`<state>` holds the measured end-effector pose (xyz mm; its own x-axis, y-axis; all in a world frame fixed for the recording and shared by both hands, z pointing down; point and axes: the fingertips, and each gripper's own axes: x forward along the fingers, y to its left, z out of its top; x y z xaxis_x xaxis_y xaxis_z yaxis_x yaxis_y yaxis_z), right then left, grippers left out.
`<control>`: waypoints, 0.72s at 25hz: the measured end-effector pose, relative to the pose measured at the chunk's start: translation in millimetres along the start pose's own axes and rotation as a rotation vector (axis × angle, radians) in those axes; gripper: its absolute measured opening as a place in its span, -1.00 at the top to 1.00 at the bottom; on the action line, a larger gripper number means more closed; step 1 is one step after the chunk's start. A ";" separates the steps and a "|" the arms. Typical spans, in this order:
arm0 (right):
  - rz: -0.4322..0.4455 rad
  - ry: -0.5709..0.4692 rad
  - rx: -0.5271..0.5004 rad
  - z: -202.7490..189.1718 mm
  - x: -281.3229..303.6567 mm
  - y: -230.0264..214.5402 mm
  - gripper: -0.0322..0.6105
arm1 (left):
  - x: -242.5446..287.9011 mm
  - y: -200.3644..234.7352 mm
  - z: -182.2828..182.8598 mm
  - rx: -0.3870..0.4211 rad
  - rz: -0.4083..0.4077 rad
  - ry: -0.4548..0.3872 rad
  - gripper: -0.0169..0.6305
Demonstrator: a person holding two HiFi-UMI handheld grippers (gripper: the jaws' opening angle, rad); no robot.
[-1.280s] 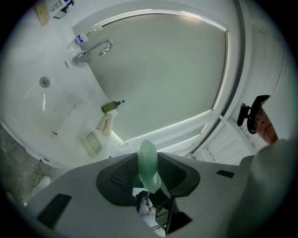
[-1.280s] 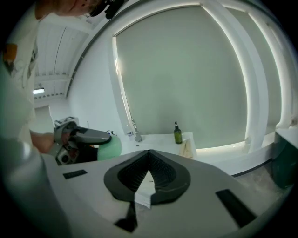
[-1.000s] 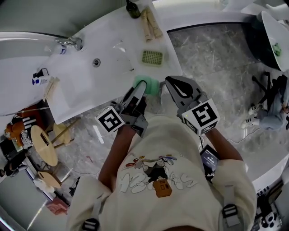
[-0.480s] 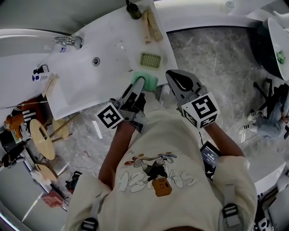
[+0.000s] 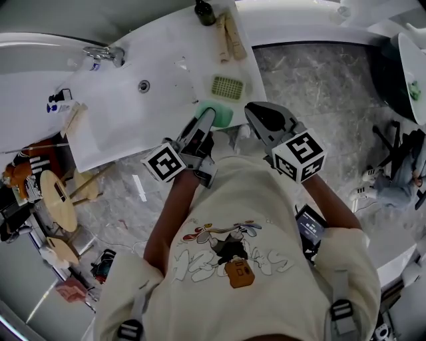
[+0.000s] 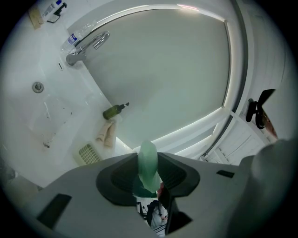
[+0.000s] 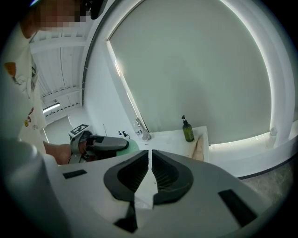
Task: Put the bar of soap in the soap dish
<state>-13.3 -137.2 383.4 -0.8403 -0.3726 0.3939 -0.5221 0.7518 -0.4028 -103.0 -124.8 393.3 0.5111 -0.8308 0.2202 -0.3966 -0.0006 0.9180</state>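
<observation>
A pale green bar of soap stands on edge between the jaws of my left gripper, which is shut on it at the counter's front edge. In the left gripper view the soap is pinched upright between the dark pads. The soap dish, a small green slotted tray, lies flat on the white counter just beyond the soap; it also shows as the slotted dish to the left of the jaws. My right gripper hovers beside the counter, to the right of the soap, shut with nothing in it.
The white counter holds a sink with a drain and a chrome faucet. A dark green pump bottle and a rolled beige cloth sit behind the dish. Marble floor lies to the right.
My left gripper has carried the soap a little farther over the counter edge, closer to the dish. The right gripper has kept alongside it.
</observation>
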 end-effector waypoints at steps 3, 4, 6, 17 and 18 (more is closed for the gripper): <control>0.011 0.011 -0.006 -1.6 8.8 2.6 0.88 | -0.6 9.0 7.3 0.042 0.013 -0.009 0.51; 0.013 0.016 -0.007 -2.7 11.1 3.6 0.88 | -0.6 12.4 8.5 0.048 0.019 -0.012 0.51; 0.017 0.027 -0.012 -4.9 15.4 5.1 0.88 | -1.0 20.0 9.4 0.037 0.033 -0.018 0.51; -0.099 0.038 -0.036 -22.7 31.3 -28.6 0.88 | 17.5 54.9 10.3 0.041 0.078 0.010 0.51; -0.110 0.038 -0.041 -23.9 31.1 -31.7 0.88 | 19.6 57.7 9.8 0.033 0.083 0.009 0.51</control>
<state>-19.4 -159.7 428.2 -0.7715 -0.4337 0.4655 -0.6038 0.7296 -0.3211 -123.3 -146.6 447.4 0.4827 -0.8235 0.2981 -0.4622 0.0495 0.8854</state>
